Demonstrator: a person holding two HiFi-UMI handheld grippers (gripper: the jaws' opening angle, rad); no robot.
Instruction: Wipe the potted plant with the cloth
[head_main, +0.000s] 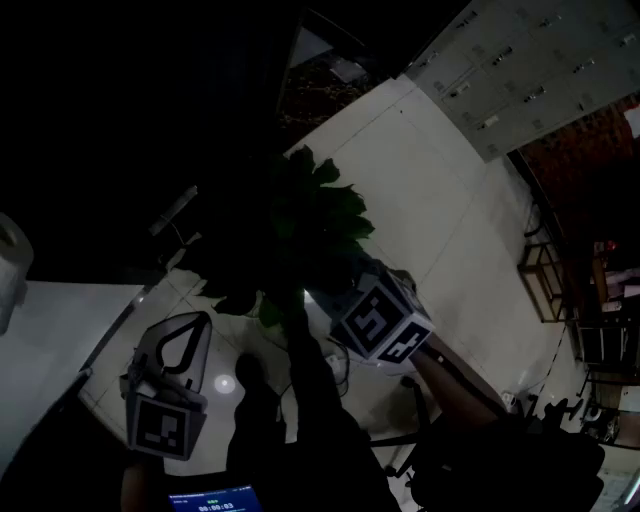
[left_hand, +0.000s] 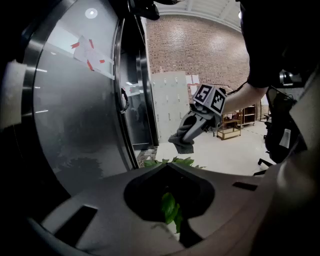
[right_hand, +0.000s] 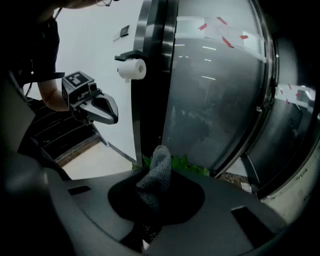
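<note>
The potted plant (head_main: 305, 225) is a dark clump of green leaves at the middle of the head view. My right gripper (head_main: 350, 285) reaches into the leaves from the right and is shut on a grey knitted cloth (right_hand: 159, 162), which sticks up above the plant's leaves (right_hand: 182, 162). In the left gripper view that cloth (left_hand: 182, 143) hangs from the right gripper (left_hand: 189, 135) above the leaf tips (left_hand: 175, 161). My left gripper (head_main: 203, 320) sits to the lower left of the plant with its tips together; a green leaf (left_hand: 170, 208) shows through the gap behind its tips (left_hand: 167, 166).
A curved glass and steel door (left_hand: 90, 110) stands right behind the plant. A paper roll (right_hand: 133, 69) hangs on its frame. Grey lockers (head_main: 530, 70) line the far wall, next to a brick wall (left_hand: 200, 50). An office chair (left_hand: 280, 135) is at the right.
</note>
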